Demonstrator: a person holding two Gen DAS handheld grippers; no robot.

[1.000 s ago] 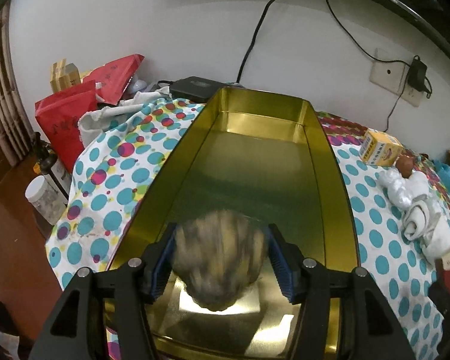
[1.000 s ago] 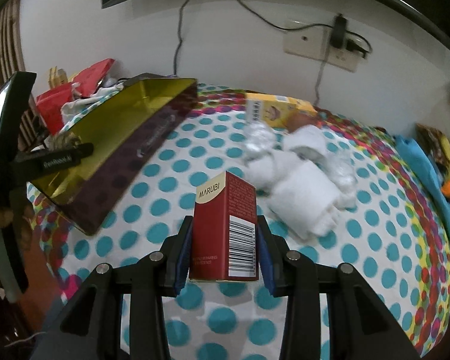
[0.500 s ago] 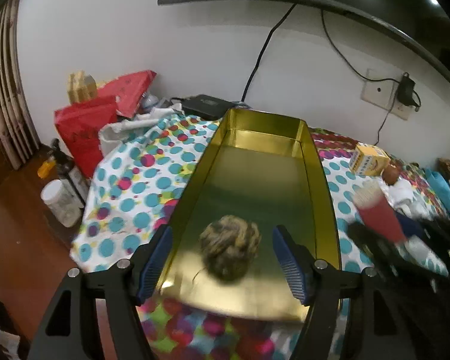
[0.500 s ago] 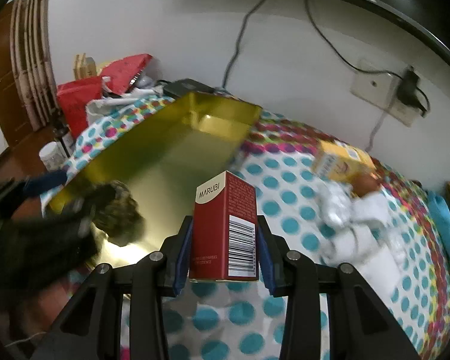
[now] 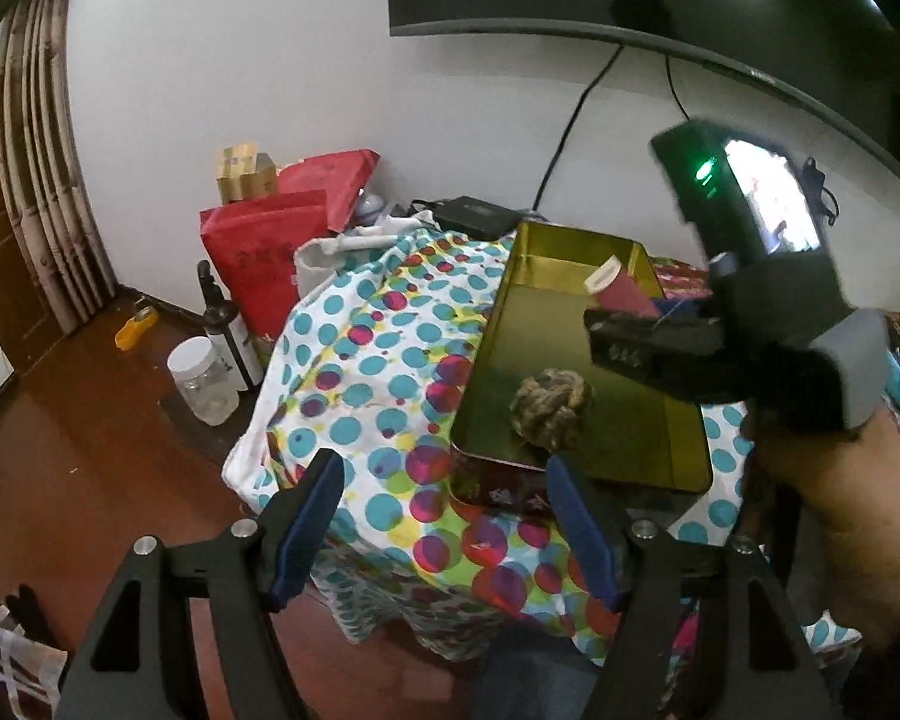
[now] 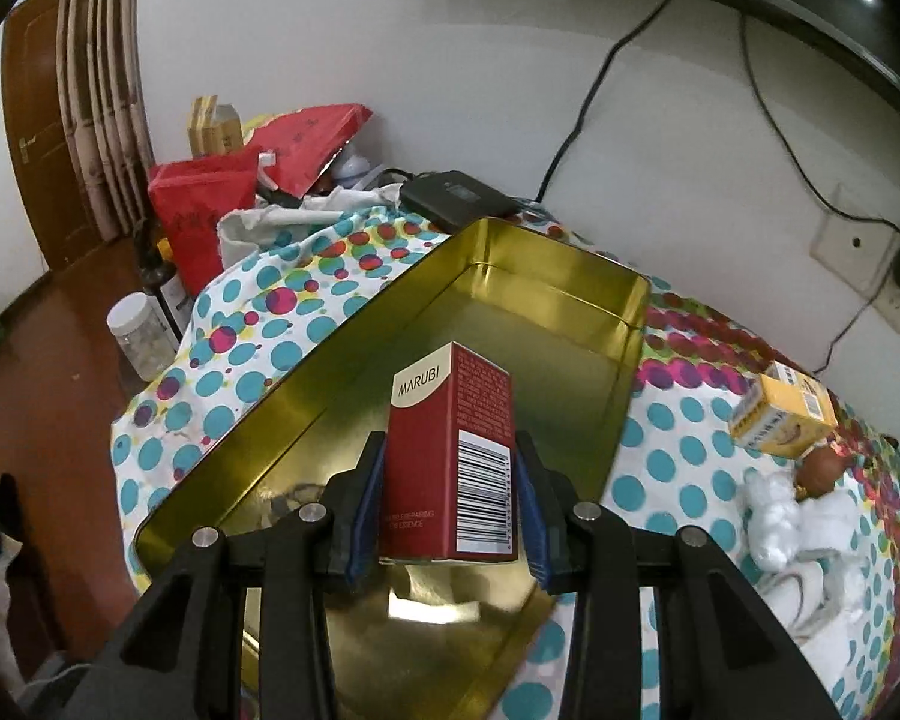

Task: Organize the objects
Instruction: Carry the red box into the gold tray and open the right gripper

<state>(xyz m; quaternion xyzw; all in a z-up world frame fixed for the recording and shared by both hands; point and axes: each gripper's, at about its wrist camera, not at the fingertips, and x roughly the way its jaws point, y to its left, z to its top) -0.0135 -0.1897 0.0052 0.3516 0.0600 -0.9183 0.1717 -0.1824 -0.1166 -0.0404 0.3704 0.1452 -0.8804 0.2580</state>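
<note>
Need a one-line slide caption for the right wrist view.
Right claw clamps an upright red Marubi box above the open gold tin on a polka-dot cloth.

Ahead of our jaws we see a desk under a polka-dot cloth (image 6: 258, 354). On it lie a gold tin (image 6: 570, 306), a yellow box (image 6: 780, 414) and white towels (image 6: 798, 516).

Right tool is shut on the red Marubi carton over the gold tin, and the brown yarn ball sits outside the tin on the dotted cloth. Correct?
Not quite. The brown yarn ball lies inside the gold rectangular tin, not outside on the dotted cloth; the left wrist view shows it. The rest holds: the right tool is shut on the red Marubi carton over the tin.
</note>
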